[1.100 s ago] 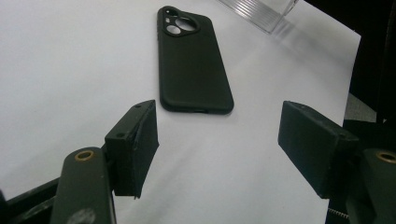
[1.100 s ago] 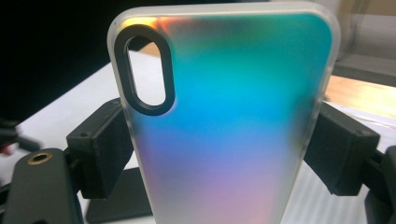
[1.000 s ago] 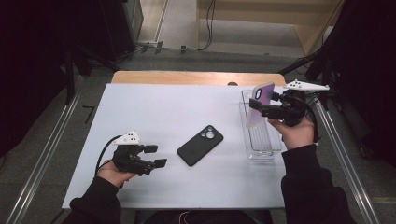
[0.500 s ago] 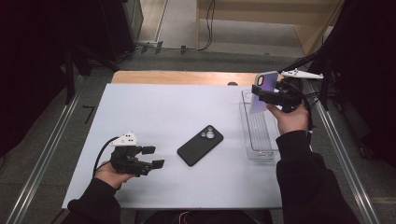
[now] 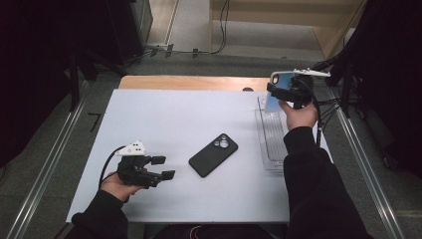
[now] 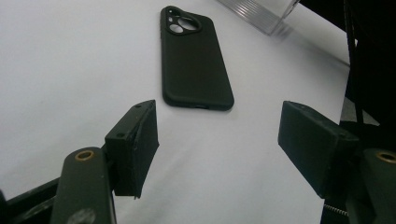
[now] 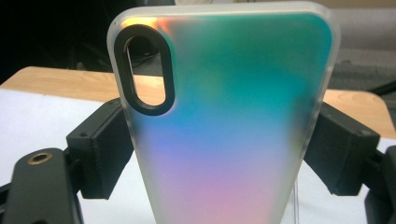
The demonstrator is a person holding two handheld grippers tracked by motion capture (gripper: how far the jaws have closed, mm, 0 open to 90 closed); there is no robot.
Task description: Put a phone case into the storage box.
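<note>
Overhead, the right gripper [image 5: 287, 92] is raised above the far end of a clear tray [image 5: 272, 144] at the right edge of the white desk [image 5: 164, 119], its fingers clamped on the two long edges of an iridescent phone case [image 5: 277, 84] held upright. The left gripper [image 5: 149, 168] rests low at the near left of the desk, fingers apart and holding nothing. A black phone case [image 5: 213, 155] lies flat, back up, between it and the tray. From the left gripper view, the black phone case [image 6: 194, 58] lies ahead of the spread fingers [image 6: 135, 144], apart from them, with a tray corner [image 6: 259, 11] beyond. From the right gripper view, the iridescent phone case [image 7: 233, 121] stands upright between the fingers [image 7: 100, 154], camera cutout at top left.
</note>
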